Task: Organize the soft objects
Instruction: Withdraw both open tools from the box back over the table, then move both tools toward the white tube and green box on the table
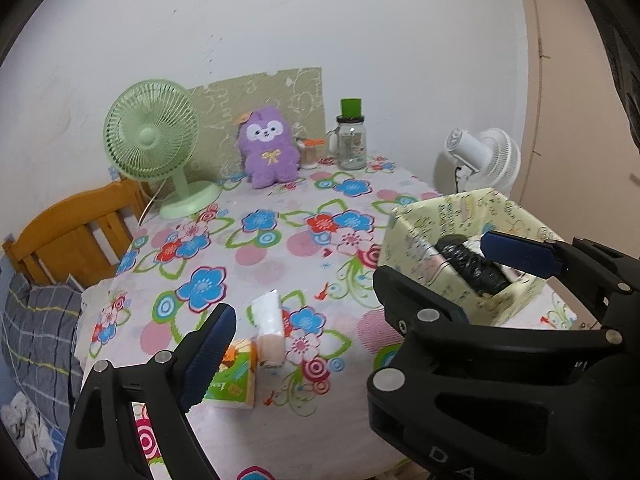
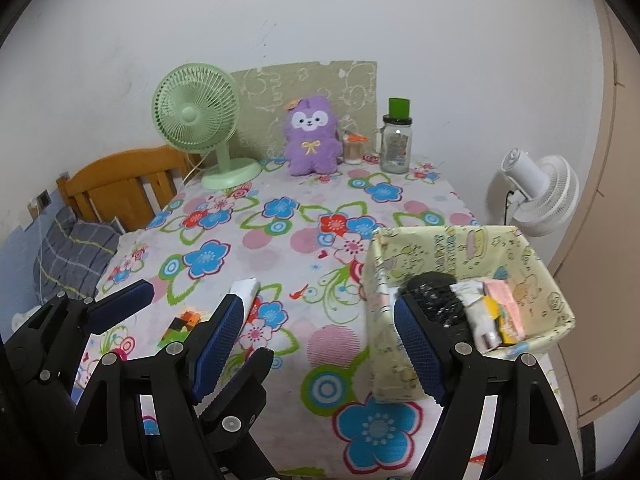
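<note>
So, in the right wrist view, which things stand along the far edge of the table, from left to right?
Green fan → purple plush toy → small cup → glass jar with green lid.

Plush [image 2: 313,136] stands behind, basket [image 2: 532,248] right, tissue pack [image 1: 269,326] left.

Both grippers' fingers [image 2: 218,344] spread wide, empty

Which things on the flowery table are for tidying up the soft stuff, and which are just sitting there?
For the job: purple plush toy, tissue packs, yellow fabric basket.

Just sitting there: green fan, white fan, glass jar, wooden bed frame.
</note>
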Motion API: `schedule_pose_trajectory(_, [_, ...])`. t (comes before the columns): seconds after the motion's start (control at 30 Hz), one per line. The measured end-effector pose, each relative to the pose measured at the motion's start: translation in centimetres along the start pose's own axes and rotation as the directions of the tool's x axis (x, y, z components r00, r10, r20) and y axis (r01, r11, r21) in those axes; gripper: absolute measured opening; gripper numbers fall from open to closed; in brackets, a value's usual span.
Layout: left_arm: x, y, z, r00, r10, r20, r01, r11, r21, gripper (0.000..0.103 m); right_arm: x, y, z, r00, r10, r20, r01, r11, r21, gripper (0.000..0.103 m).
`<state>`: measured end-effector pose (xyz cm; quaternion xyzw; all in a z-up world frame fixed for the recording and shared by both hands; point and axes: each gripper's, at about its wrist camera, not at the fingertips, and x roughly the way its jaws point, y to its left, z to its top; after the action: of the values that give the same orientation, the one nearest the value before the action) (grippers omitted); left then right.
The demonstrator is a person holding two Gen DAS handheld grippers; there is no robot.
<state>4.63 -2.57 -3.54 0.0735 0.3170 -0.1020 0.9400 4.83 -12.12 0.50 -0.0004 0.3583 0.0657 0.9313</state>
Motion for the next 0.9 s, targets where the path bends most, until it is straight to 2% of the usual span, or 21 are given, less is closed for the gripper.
schedule_pose_trajectory(0.37, [2.3,2.5,-1.4,0.998,0.031,-0.051,-0.033,0.999,-0.038,0.091,3.2,2.0,-0.8,0.999,0.029,-0.034,-0.030,0.999,-0.024,0.081])
schedule_pose_trajectory(0.57, [3.6,3.9,-2.0,0.996,0.042,-0.078,-0.046,0.998,-0.052,0.091,5.0,2.9,-1.1,0.998,0.033,-0.049,-0.034,0.999,-0.016,0.091])
schedule_pose_trajectory(0.9, [6.0,6.3,-3.3,0.988,0.054,-0.144,-0.066,0.995,-0.080,0.091,8.0,4.5,-1.8,0.995,0.046,-0.088,-0.049,0.998,-0.030,0.097])
